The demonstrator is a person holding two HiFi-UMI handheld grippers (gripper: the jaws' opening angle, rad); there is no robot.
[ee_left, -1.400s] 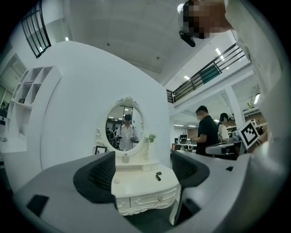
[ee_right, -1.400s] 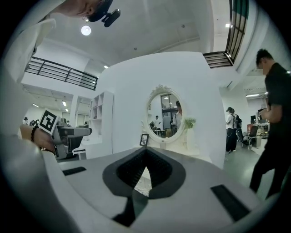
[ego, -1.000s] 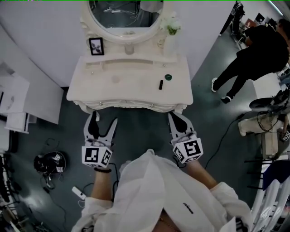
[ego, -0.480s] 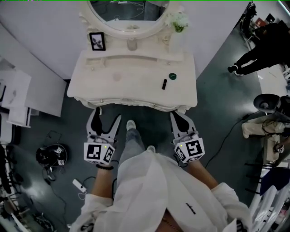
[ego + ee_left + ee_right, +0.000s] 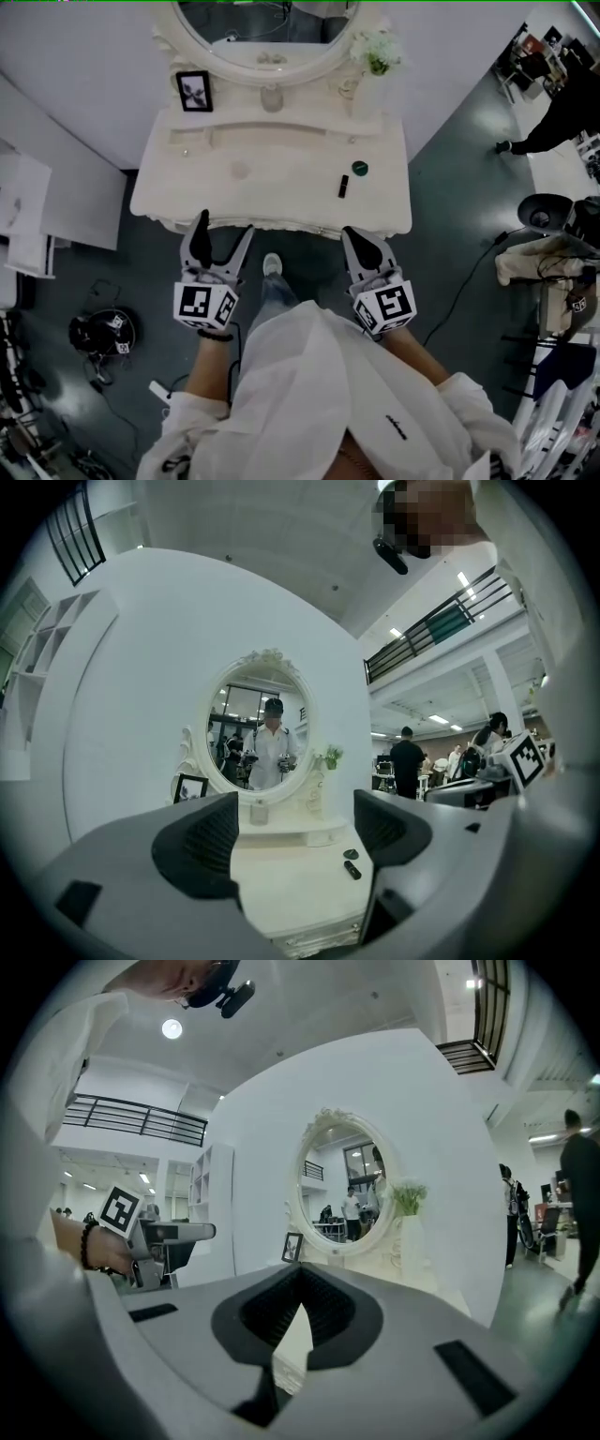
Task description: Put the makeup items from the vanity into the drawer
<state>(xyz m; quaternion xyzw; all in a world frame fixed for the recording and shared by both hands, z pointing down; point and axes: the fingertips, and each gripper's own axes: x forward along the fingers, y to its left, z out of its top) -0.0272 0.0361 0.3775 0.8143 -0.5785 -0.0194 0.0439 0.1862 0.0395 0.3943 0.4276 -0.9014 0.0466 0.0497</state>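
Makeup items: two seen. Head view: a round green compact point(image 5: 360, 168) and a black tube point(image 5: 344, 186) lie close together, not touching, on the right half of the vanity point(image 5: 272, 187) top, well back from its front edge. No drawer stands pulled out under that edge, so stowing has not begun, by my reading. The left gripper point(image 5: 225, 225) and the right gripper point(image 5: 360, 242) are held low in front of the vanity, one either side of the person's body, both short of the top and apart from the items. Probably a carrying posture for the approach.

Left gripper view: jaws spread wide with nothing between them. Through the gap, the vanity top with compact point(image 5: 351, 854) and tube point(image 5: 353, 870) off to the right, and the oval mirror point(image 5: 262, 728) behind. Spread like this, it looks ready for a drawer handle or an item.

Right gripper view: jaws pressed together at the tips, pinching nothing; only a sliver of pale vanity shows below the meeting point. Items not visible here. This is the nearer tool to the items, and it would need to part its jaws before taking either.
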